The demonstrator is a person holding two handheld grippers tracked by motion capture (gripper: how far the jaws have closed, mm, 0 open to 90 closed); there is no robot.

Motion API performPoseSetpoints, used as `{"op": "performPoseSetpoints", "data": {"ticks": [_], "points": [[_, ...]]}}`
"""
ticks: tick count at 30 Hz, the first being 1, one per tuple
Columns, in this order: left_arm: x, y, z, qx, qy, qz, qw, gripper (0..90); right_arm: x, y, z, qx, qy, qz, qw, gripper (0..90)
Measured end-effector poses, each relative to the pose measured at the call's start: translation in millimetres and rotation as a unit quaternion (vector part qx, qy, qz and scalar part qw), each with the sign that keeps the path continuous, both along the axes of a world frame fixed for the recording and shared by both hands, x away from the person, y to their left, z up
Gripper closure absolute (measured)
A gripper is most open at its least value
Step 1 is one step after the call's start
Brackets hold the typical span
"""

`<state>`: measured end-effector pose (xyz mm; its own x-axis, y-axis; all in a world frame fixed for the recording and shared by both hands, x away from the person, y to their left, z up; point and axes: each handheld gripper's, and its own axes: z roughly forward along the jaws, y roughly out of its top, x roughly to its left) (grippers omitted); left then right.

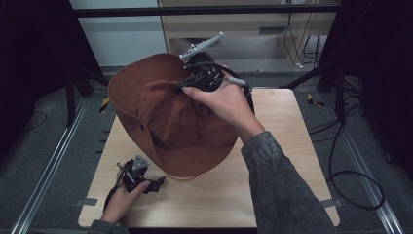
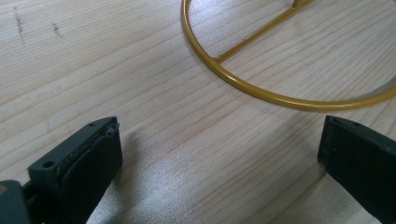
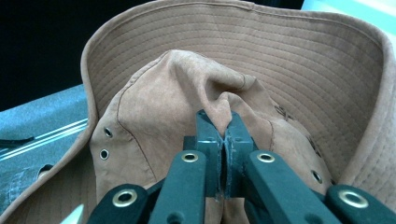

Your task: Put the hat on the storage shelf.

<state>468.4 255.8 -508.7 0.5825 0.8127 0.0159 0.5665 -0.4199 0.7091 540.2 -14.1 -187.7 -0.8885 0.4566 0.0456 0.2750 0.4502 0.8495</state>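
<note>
Nearest the camera at 6 o'clock in the high view, person's sleeve (image 1: pixel 287 190) runs up to right hand (image 1: pixel 221 100). Left hand (image 1: pixel 119 197) sits at 7 o'clock, left gripper (image 1: pixel 157 184) low over wooden table (image 1: pixel 272 146), jaws apart with nothing between them; left gripper view shows bare wood between the pads and a yellow wire ring (image 2: pixel 261 91) lying just ahead at 12 to 2 o'clock.

Centre frame: brown bucket hat (image 1: pixel 170 117), lifted and tilted, brim facing the camera, lower brim near or touching the table at 6 o'clock of the hat, can't tell which. Right gripper (image 1: pixel 187 87) at 1 o'clock of the hat, jaws together, clamped on a pinch of crown fabric; the right gripper view shows a fold of cloth squeezed between the pads, brim curving up behind at 12 o'clock.

Far side at 12 o'clock: cabinet, cables, dark frame.

Risks, as a judgement: the grip is on one thin fold, so the fabric could slide out if the hat swings or gets tugged, and it would drop on the table. Hanging brim hides the ring, so lowering onto it would be blind and the brim may snag or push the ring. Left gripper idle, gives no support to the sagging side.
</note>
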Motion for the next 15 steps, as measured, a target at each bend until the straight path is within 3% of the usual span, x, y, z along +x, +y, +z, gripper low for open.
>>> {"op": "performPoseSetpoints", "data": {"ticks": [15], "points": [[-0.1, 0.0, 0.0, 0.0, 0.0, 0.0, 1.0, 0.0, 10.2, 0.6, -17.9, 0.001, 0.018, -0.004, 0.9998, 87.5]]}}
